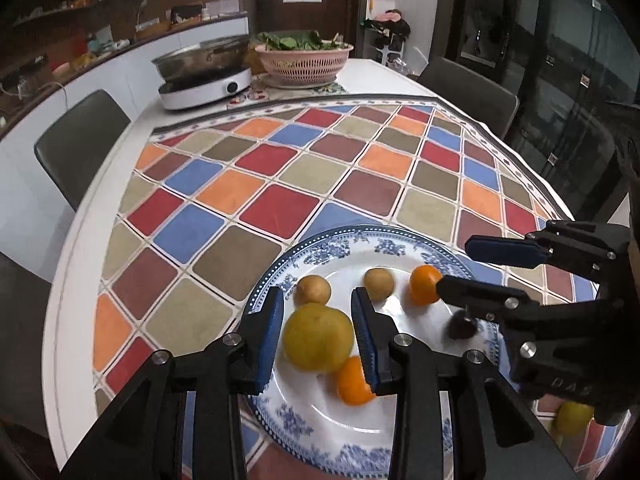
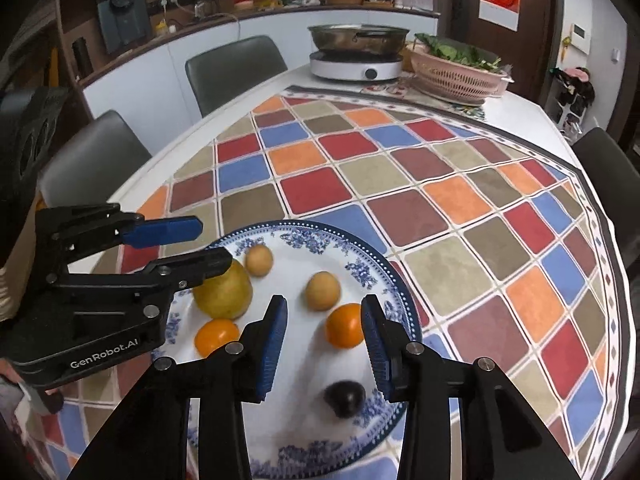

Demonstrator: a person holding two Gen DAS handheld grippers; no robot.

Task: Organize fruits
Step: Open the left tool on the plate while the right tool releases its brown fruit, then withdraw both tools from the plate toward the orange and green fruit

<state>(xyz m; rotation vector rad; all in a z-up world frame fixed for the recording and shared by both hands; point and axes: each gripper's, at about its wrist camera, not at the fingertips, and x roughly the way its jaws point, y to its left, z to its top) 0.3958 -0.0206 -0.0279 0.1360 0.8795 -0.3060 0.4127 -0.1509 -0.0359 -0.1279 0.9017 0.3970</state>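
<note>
A blue-and-white plate point(image 1: 340, 436) point(image 2: 304, 236) lies on the checked tablecloth. On it sit a large yellow fruit point(image 1: 318, 338) point(image 2: 224, 294), two small tan fruits point(image 1: 313, 289) point(image 1: 379, 283), two oranges point(image 1: 425, 284) point(image 1: 354, 382) and a dark plum point(image 1: 460, 327) point(image 2: 345, 397), which looks blurred. My left gripper point(image 1: 318, 312) is open above the plate, its fingers either side of the yellow fruit without touching it. My right gripper point(image 2: 325, 320) is open above the plate, with the plum below it and an orange point(image 2: 345, 325) between its fingertips.
A yellow fruit point(image 1: 572, 418) lies off the plate behind the right gripper. At the table's far end stand an induction cooker with a steel pot point(image 1: 204, 68) and a pink basket of greens point(image 1: 304, 60). Grey chairs point(image 1: 80, 140) point(image 2: 236, 72) surround the table.
</note>
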